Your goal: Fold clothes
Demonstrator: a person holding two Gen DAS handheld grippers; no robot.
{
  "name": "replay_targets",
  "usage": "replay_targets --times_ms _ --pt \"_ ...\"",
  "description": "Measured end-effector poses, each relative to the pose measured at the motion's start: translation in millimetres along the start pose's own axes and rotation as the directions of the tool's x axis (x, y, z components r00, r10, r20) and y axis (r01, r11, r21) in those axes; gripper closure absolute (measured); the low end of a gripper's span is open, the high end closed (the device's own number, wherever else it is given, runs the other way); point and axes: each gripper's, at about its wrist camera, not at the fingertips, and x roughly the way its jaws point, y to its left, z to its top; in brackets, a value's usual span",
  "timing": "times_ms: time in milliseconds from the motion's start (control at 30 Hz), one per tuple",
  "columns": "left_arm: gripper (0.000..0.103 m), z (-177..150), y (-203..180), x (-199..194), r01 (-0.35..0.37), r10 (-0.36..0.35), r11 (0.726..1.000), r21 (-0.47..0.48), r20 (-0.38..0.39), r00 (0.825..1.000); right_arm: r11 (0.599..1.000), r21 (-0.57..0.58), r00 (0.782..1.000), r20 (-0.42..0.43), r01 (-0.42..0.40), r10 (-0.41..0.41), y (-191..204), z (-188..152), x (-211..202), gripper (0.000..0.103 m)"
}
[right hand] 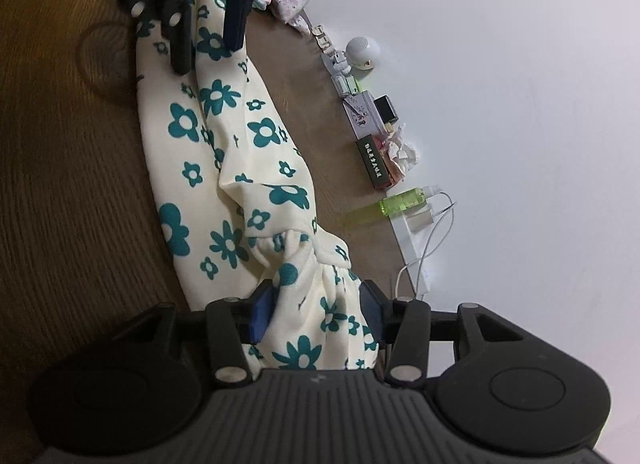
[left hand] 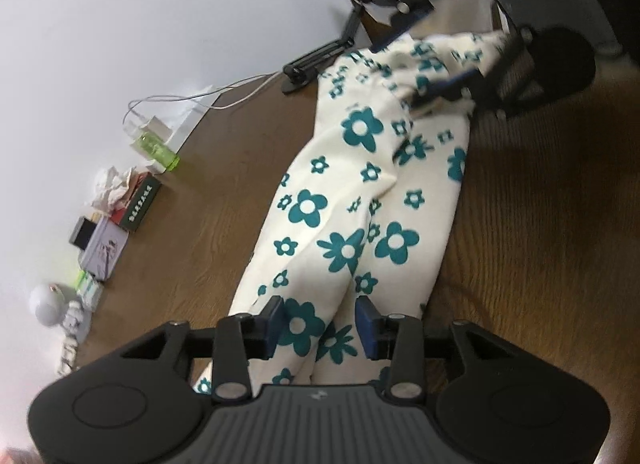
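Cream trousers with teal flowers [left hand: 352, 199] lie stretched along the wooden table [left hand: 540, 223]. My left gripper [left hand: 322, 328] is over the leg end, its blue pads wide apart with cloth between them. My right gripper [right hand: 318, 316] is at the gathered waistband end [right hand: 296, 252], its pads also apart with bunched cloth between them. Each gripper shows in the other's view, the right one [left hand: 448, 91] at the far end in the left wrist view, the left one [right hand: 208, 15] at the top in the right wrist view.
Along the table's wall edge stand a green bottle [right hand: 400, 201], a dark green box [right hand: 374, 161], crumpled tissue [right hand: 402, 149], small boxes, a white round lamp [right hand: 362, 51] and a white charger with cable [right hand: 424, 240]. A black stand base [left hand: 298, 73] sits by the wall.
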Motion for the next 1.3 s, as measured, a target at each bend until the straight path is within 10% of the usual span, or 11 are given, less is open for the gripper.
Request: replay_targets --times_ms 67,133,333,867,1100,1167,1300 --pt "0.101 1 -2 4 -0.009 0.010 1.000 0.024 -0.018 1.000 1.000 -0.007 1.000 -0.001 -0.015 0.015 1 1 3 0.080" --pt "0.102 3 -4 1 -0.019 0.020 0.999 0.039 -0.029 0.999 1.000 -0.024 1.000 -0.002 -0.019 0.019 3 1 5 0.097" --pt "0.102 3 15 -43 -0.037 0.040 0.997 -0.063 0.044 0.998 0.987 -0.133 0.995 0.062 0.085 -0.077 6 -11 -10 0.098" --pt "0.102 -17 -8 -27 0.079 -0.081 0.991 -0.108 -0.009 0.997 0.973 -0.231 1.000 0.024 -0.010 0.016 41 -26 -28 0.094" --pt "0.101 -19 -7 -20 0.089 -0.092 0.989 -0.115 -0.016 0.996 0.989 -0.124 0.997 0.011 -0.080 0.082 32 -24 -34 0.080" --pt "0.101 -20 -7 -20 0.089 -0.091 0.989 -0.117 -0.013 0.996 0.993 -0.019 0.992 0.028 -0.120 0.120 15 -22 -41 0.059" --pt "0.101 -22 -9 -20 0.084 -0.085 0.989 -0.123 -0.007 0.996 0.893 0.386 0.972 0.129 -0.231 0.196 -46 -24 -47 0.055"
